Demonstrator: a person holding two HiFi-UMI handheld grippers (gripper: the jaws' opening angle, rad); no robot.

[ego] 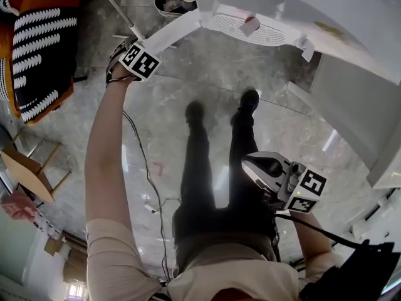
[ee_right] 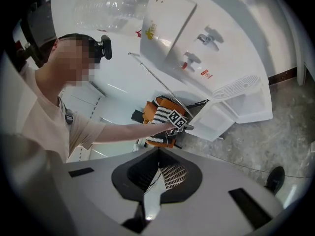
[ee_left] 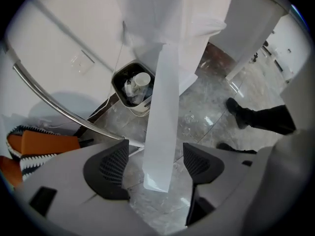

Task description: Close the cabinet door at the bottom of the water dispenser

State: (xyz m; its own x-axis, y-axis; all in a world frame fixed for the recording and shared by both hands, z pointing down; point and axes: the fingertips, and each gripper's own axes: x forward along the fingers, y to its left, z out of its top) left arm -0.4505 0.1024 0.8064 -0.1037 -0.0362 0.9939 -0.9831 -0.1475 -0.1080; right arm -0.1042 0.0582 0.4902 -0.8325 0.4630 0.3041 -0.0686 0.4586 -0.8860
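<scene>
Your left gripper has its jaws spread, straddling the free edge of the open cabinet door at your 11 o'clock without touching it, probably positioned to swing it shut. Your right gripper, jaws pressed together and empty, waits at 4 o'clock, clear of the door.

White water dispenser and cabinet door, grey marbled floor, orange cushion with black-and-white stripes, black trousers and shoes, beige shirt.
</scene>
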